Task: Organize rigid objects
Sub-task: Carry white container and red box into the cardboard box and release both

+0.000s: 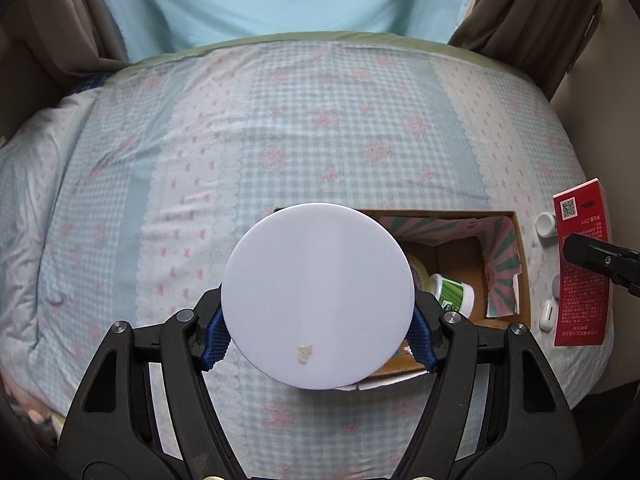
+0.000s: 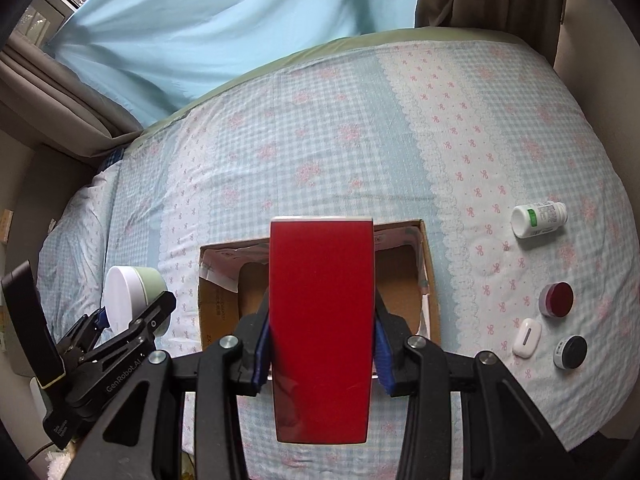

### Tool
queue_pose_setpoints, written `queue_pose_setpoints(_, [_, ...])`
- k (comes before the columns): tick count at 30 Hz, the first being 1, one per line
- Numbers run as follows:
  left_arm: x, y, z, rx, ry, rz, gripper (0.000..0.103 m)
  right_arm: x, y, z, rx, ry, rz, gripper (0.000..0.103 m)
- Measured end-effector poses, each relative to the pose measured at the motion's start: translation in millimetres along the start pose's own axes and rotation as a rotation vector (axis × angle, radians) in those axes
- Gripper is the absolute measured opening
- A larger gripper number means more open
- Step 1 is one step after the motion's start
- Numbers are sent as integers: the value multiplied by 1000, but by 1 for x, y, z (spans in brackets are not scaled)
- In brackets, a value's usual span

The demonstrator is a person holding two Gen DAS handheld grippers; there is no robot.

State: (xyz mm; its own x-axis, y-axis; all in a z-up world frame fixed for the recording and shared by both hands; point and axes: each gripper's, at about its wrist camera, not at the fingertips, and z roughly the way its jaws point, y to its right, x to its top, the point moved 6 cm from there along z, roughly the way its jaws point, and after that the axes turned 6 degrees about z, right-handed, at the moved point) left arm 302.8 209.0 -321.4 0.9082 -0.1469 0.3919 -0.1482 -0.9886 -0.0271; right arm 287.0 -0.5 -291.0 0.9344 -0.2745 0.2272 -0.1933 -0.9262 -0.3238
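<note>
My left gripper (image 1: 318, 336) is shut on a round jar with a white lid (image 1: 318, 296), held over the left part of an open cardboard box (image 1: 520, 264) on the bed. A white bottle with a green label (image 1: 452, 292) lies inside the box. My right gripper (image 2: 322, 344) is shut on a tall red box (image 2: 322, 320), held upright over the near edge of the cardboard box (image 2: 430, 280). In the right wrist view the left gripper (image 2: 132, 312) shows at the left with the green-sided jar (image 2: 128, 292). The red box (image 1: 582, 264) also shows at the right edge of the left wrist view.
On the checked bedspread right of the box lie a white pill bottle (image 2: 538, 220), a red round jar (image 2: 556, 300), a white earbud case (image 2: 527, 337) and a black tin (image 2: 570, 352). Curtains hang beyond the bed's far edge.
</note>
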Motion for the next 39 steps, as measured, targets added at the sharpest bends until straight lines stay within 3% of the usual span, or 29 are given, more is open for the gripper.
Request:
queue_pose_setpoints(6, [-17,-15,55,-19,-50,5,68,-6,-15,53,-42,-48,-28,38])
queue_pose_setpoints(12, [-30,-9,93,-39,-70,32,68,-20,-23,106,-24,-99,-42,38])
queue_pose_setpoints(23, [-33,19,90,1,-28,240,68,-29,-22,138,-1,-140,-11,38])
queue_pose_setpoints(31, [-47,31,100,-36,-72,322,70,-27,-25,149,19,-164,-47,38])
queue_pose_setpoints(33, [-49,34,98,-47,-62,345,95,-28,-30,151,23,-165,-73,38])
queue_pose_setpoints(34, [-48,36,95,-57,-45,354,103,-28,-31,153,23,-165,-81,39])
queue_pose_setpoints(35, [-47,37,91,-63,-34,365,103,-28,-32,155,22,-169,-89,42])
queue_pose_setpoints(36, [-46,37,87,-62,-30,376,103,-28,-33,156,22,-180,-91,58])
queue_pose_setpoints(37, [-45,36,82,-55,-23,382,103,-27,-34,156,32,-177,-85,88])
queue_pose_setpoints(38, [-46,34,79,-50,-21,384,103,-25,-34,154,46,-156,-79,103])
queue_pose_setpoints(39, [-47,31,76,-55,-25,380,103,-22,-34,149,65,-129,-74,103])
